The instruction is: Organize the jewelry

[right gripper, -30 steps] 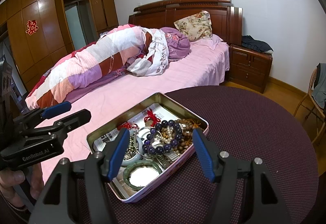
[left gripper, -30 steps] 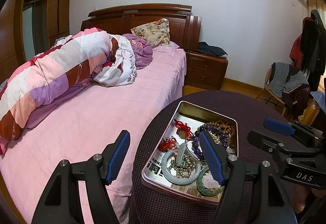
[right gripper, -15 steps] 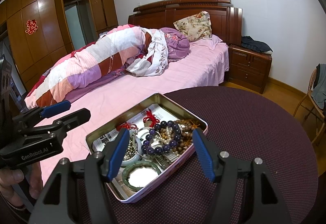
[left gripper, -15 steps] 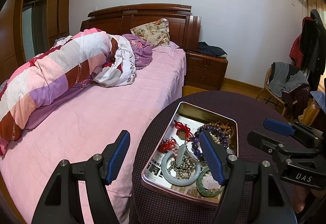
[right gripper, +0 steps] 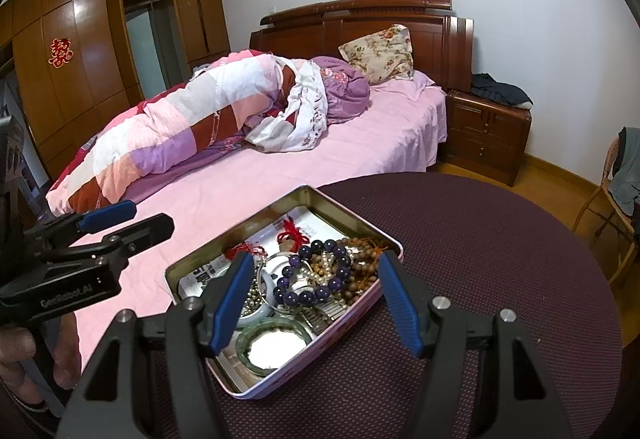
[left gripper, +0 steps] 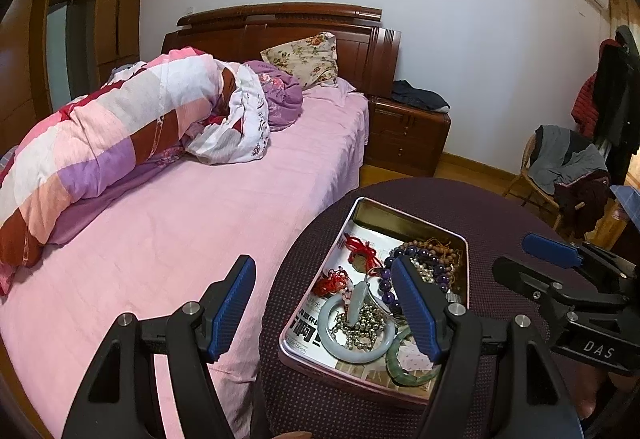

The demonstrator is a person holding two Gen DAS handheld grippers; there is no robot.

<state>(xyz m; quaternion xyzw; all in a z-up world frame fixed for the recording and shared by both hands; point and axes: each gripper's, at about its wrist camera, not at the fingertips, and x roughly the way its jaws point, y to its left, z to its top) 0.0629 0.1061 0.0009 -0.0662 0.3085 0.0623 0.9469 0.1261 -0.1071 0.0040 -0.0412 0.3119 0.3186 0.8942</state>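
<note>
Metal, shallow and rectangular: the open tin tray sat on the round tabletop under a dark maroon dotted cloth, at the edge nearest the pink-sheeted bed. All the jewelry in view lay inside it in one heap: a purple bead bracelet on top of brown wooden beads, red knotted cords toward the far end, a pale jade bangle ringed round a silver bead chain, and a green jade bangle at the near corner. Right hand-held gripper was held straight over the tray, its blue fingers spread wide with nothing between them, the purple bracelet lying dead ahead in the gap. Left hand-held gripper was likewise wide open and empty, but set off toward the bed side; only its right finger overlapped the tray, and the heap lay ahead and to the right of its centre line. Tray's long axis ran diagonally away from the right gripper, from near left to far right corner. Judged the right one nearer and better lined up for any pick. A heap in one tray fits jewelry gathered in as well as jewelry awaiting sorting; could not tell which.
</note>
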